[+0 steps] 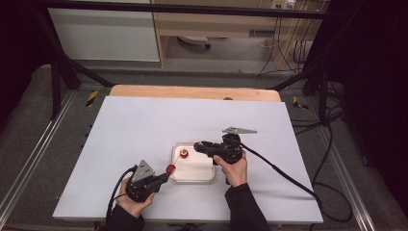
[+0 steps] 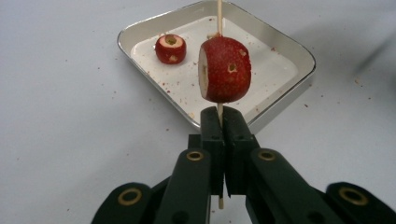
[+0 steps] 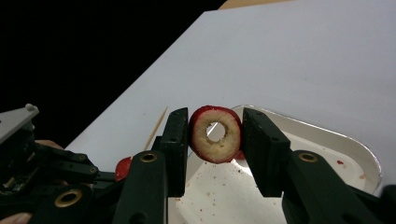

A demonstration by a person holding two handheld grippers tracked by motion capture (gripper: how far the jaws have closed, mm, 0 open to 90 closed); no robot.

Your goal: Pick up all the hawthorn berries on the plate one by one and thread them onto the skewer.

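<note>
Cored red fruit on a skewer, held beside a white tray

A fruit piece point(image 2: 225, 70) sits threaded on a thin wooden skewer point(image 2: 219, 14), which the left gripper point(image 2: 219, 116) pinches with jaws pressed together, at the near corner of the tray point(image 2: 280, 51). The right gripper point(image 3: 215, 135) squeezes a cored fruit ring point(image 3: 215, 134) above the tray. Another fruit piece point(image 2: 170, 48) lies inside it, on the white table point(image 1: 144, 125).

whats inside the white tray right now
One cored red fruit piece lies in the tray among red crumbs. The skewered fruit hides part of the tray floor behind it.
</note>
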